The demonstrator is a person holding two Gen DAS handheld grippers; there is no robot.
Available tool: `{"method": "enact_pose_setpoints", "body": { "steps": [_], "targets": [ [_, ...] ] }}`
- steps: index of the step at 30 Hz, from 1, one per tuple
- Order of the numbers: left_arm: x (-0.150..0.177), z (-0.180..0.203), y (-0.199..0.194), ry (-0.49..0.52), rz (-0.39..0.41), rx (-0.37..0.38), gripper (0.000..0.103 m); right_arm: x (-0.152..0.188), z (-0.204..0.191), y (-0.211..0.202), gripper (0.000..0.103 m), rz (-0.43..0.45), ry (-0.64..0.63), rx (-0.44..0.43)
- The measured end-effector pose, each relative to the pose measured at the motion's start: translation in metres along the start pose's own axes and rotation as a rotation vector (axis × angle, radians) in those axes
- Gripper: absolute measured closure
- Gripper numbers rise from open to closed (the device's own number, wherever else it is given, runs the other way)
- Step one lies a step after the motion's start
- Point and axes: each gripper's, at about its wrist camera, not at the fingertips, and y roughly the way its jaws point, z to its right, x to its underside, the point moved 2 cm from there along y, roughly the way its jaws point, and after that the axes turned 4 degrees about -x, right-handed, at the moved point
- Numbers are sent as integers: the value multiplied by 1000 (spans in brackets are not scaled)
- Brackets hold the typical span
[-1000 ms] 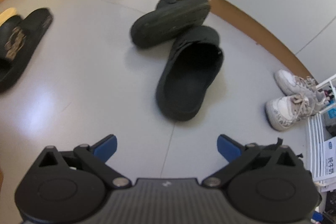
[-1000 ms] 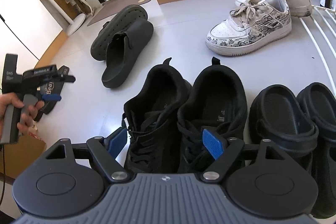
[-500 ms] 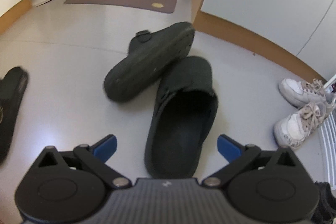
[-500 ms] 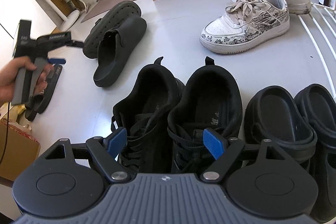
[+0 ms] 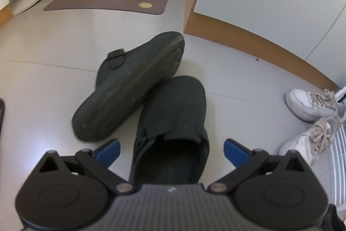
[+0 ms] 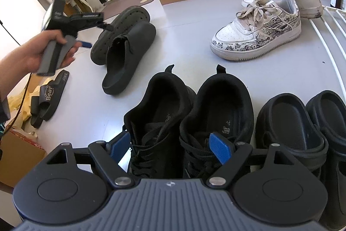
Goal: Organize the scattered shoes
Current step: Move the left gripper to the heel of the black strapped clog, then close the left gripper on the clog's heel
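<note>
Left wrist view: upright grey clog [image 5: 170, 122] sits centre frame on the floor, its mate [image 5: 129, 88] tipped sole-up against its toe. Left gripper [image 5: 172, 149], jaws wide w/ nothing in them, should straddle the heel rim & pinch one wall. Matte, soft-looking upper. Right gripper [image 6: 170, 145] also open, over black sneakers [image 6: 188, 118].

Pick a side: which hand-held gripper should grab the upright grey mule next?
Left. The left hand-held gripper is open with the upright grey mule right between its fingers. The right hand-held gripper hangs over the black sneakers, away from it.
</note>
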Motion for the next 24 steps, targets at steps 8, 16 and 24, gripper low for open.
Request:
{"method": "enact_pose_setpoints", "body": {
  "steps": [8,16,24],
  "targets": [
    [-8,2,34,-5,-17,-30,0,1,3,2,18,-1,5,-3],
    [-10,7,48,-36,-54,-9,0,2,0,7,18,-9,-3,-7],
    [3,4,61,-67,-94,-14,0,4,-2,9,18,-9,1,-17]
  ]
}}
